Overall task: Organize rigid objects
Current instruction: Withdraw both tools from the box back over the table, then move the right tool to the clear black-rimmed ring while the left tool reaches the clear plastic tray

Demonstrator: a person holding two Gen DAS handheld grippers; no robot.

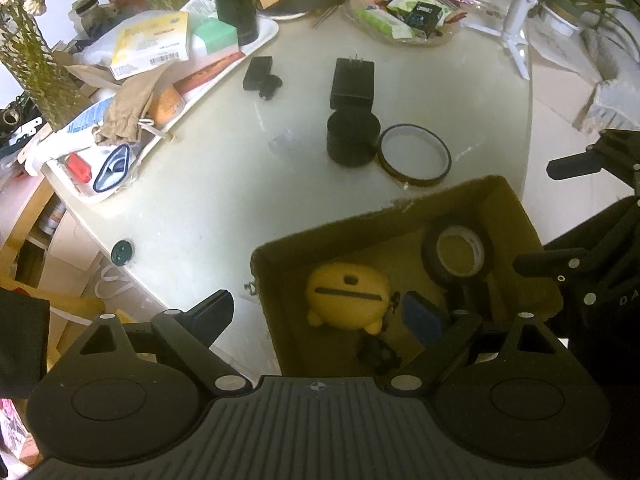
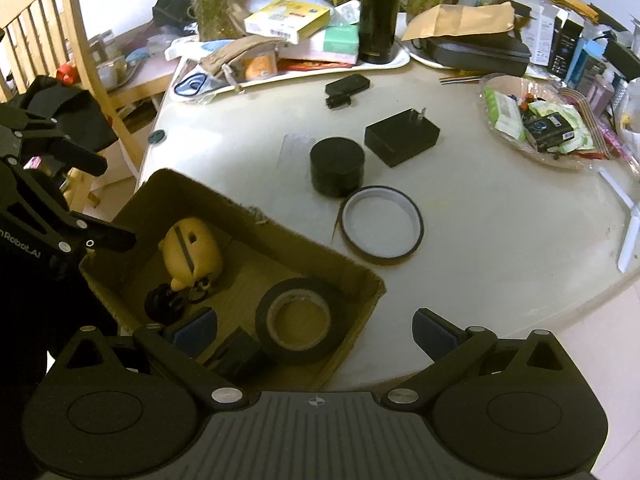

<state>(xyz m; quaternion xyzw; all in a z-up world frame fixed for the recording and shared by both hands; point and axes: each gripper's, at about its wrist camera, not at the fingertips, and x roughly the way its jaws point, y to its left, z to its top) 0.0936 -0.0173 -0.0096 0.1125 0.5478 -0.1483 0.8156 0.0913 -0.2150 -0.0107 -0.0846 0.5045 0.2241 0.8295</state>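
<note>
Our cardboard box (image 2: 360,276) at the bottom already holds a yellow toy (image 2: 188,252) and black tape roll (image 2: 298,322). A round black tin (image 2: 337,166), thin tape ring (image 2: 382,230) and charger (image 2: 401,136) wait above on the table (image 2: 500,220). Our left gripper (image 1: 340,312) and right gripper (image 2: 316,334) are both wide apart, holding nothing.

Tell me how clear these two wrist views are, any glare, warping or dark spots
Left wrist view: fisheye bends the table edge; glare whitens its near rim; cardboard box interior shadowed. Right wrist view: same bowing, chair slats curve; black tape roll sharp, corners vignetted.
</note>
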